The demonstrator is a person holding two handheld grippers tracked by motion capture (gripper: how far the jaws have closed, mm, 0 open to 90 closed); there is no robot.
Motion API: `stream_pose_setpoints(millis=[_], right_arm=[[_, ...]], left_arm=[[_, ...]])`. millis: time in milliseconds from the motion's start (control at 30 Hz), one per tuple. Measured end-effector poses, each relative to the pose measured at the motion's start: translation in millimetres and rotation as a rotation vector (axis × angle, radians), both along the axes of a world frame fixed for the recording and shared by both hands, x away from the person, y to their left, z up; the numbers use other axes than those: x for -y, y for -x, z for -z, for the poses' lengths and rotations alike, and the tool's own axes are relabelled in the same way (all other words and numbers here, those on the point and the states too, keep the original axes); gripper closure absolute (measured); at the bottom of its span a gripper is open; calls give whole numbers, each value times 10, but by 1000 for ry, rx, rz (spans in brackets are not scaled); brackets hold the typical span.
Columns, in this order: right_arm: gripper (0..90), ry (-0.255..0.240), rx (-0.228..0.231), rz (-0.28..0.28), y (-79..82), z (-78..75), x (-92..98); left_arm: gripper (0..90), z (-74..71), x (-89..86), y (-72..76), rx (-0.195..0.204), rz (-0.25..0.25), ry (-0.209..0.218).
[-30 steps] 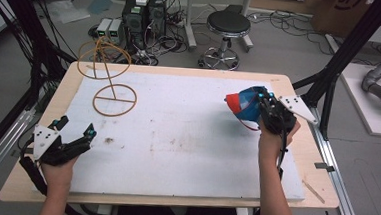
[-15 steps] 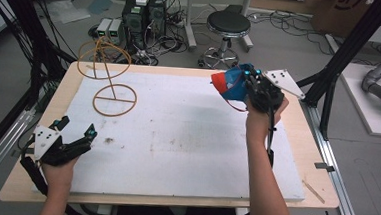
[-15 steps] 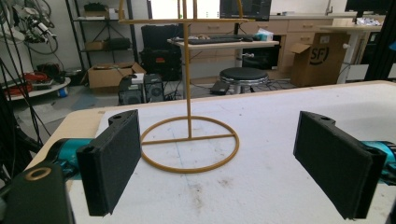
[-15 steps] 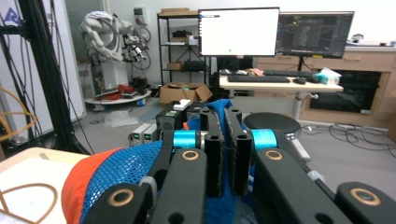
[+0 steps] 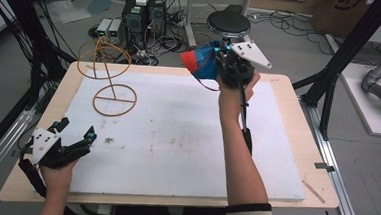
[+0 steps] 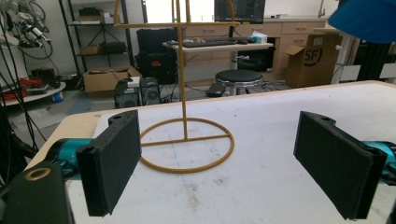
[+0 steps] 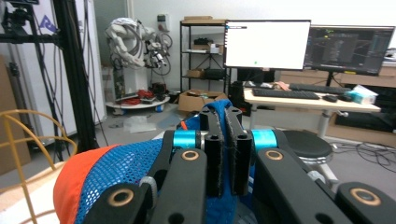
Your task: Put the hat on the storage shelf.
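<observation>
Right claw [image 5: 215, 59] was clenched on a blue and orange cap [image 5: 200, 63], held in the air to the right of the wire stand [image 5: 106, 72]. Left claw [image 5: 76, 139] rested released on the tabletop [image 5: 186, 137], near the stand. Probably the carrying step; next, the cap needs lowering onto the stand's top ring.

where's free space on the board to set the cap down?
Bare white board runs from the gold wire stand at back left to the right arm. Crowded spots: the stand's base ring and the open left tool at front left. The right tool holds the cap aloft.
</observation>
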State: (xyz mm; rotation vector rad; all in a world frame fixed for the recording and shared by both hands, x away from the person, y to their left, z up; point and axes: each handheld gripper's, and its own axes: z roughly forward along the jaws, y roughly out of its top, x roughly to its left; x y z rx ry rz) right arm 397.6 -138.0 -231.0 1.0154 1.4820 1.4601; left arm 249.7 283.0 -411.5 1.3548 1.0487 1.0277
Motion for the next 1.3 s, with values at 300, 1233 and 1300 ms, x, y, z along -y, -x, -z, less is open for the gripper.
stream_pose_setpoints(millis=[300, 1233, 1300], right_arm=[[885, -2, 7, -25, -142, -140, -363], [885, 36, 55, -100, -527, -638, -1702], [885, 44, 66, -113, -539, -668, -1827]], left_arm=[[153, 1, -9, 27, 0, 4, -6], [153, 12, -103, 166, 5, -2, -17], [153, 15, -125, 171, 3, -5, -16]])
